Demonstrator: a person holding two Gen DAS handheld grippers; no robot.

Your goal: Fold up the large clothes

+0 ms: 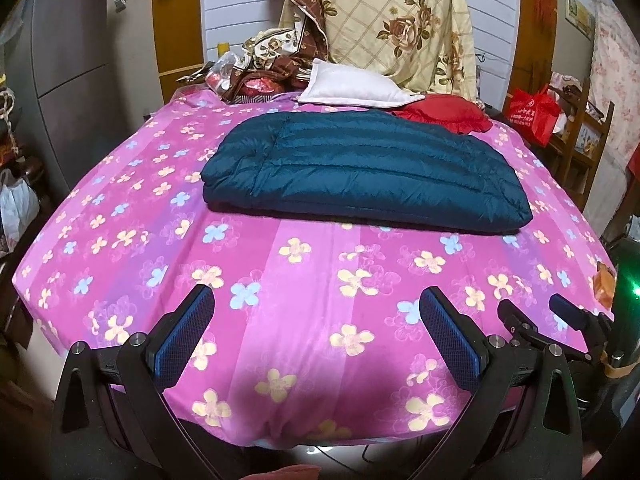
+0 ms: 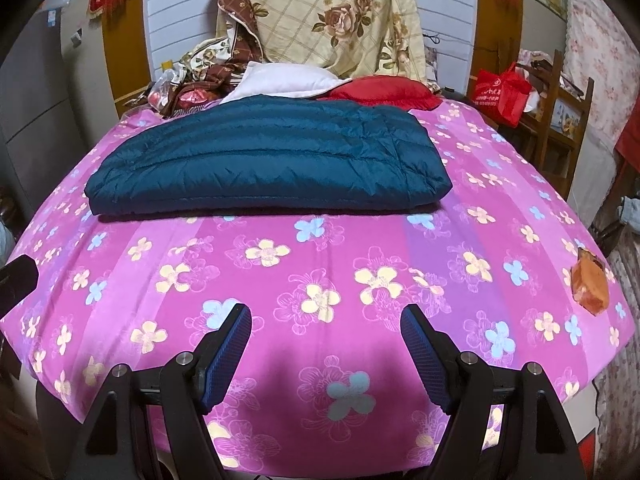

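Left gripper [image 1: 316, 300]: black two-finger frame with blue ribbed pads, jaws spread wide, nothing between them and nothing held. It hangs over the near edge of the bed, above the pink flowered bedsheet [image 1: 300, 280].

Right gripper [image 2: 326, 320]: same make, blue pads set wide apart, empty. It hovers above the near part of the same sheet, and its black fingers also show at the lower right of the left wrist view.

Task item: dark teal quilted down jacket [image 1: 360, 176], folded into a flat, thick rectangle. It lies on the sheet ahead of both grippers, well apart from the fingertips. It sits ahead and slightly right of the left gripper, ahead and slightly left of the right gripper [image 2: 264, 160].

Beyond the jacket, further from the grippers:
- White flat pillow [image 1: 352, 88], just behind the jacket's far edge.
- Red ruffled cushion [image 1: 444, 114], beside the pillow on its right.
- Cream quilt with a rose and lattice print [image 1: 400, 20], standing up against the headboard.
- Brown patterned bedding heap [image 1: 276, 64], to the left of the pillow.

Containers:
- Red fabric bag with white print [image 2: 500, 92], to the far right of the right gripper, off the bed, against wooden furniture; contents not visible.

Other: small orange wrapped item [image 2: 590, 280], on the sheet's right edge, right of the right gripper.
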